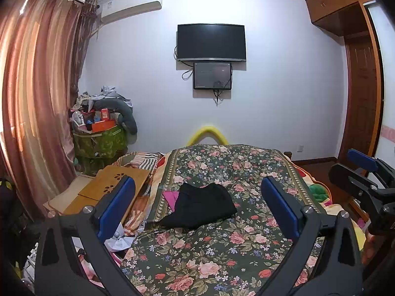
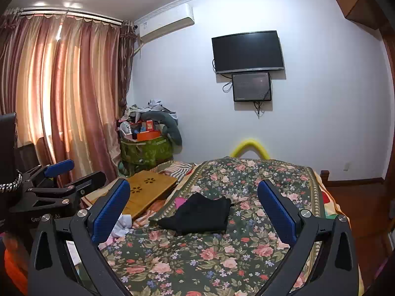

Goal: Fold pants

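Black pants lie in a folded, compact heap on the floral bedspread, near the bed's middle; they also show in the right wrist view. My left gripper is open and empty, held above the bed short of the pants. My right gripper is open and empty, likewise raised and short of the pants. The right gripper shows at the right edge of the left wrist view, and the left gripper at the left of the right wrist view. A pink cloth peeks out beside the pants.
A wooden lap board lies at the bed's left edge over striped bedding. A cluttered green basket stands by the curtain. A yellow foam arch is at the bed's foot. A TV hangs on the wall; a wooden door at right.
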{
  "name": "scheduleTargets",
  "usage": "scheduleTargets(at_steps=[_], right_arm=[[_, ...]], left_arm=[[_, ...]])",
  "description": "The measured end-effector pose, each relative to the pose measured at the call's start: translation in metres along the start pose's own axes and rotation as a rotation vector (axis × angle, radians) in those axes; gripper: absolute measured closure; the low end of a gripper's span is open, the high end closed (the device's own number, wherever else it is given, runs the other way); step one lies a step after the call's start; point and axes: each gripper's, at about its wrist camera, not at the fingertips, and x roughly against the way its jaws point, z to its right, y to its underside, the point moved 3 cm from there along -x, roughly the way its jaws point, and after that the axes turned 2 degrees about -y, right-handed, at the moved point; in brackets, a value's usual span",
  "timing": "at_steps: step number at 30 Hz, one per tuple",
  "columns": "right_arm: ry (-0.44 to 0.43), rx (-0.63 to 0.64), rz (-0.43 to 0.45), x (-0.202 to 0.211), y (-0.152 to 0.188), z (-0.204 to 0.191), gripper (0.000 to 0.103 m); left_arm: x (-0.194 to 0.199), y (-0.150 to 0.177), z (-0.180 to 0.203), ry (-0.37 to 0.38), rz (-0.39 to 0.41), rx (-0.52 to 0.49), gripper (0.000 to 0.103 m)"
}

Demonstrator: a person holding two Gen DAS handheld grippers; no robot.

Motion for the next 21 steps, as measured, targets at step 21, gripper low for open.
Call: scheduleTargets(at_steps=[21], right_arm=[[0.004,-0.006,0.002,0.0007,0.0001,0.0019,0.0]], left_arm=[[-0.0033,-0.0028,0.0047,0.053,-0.017,0.015,0.0]])
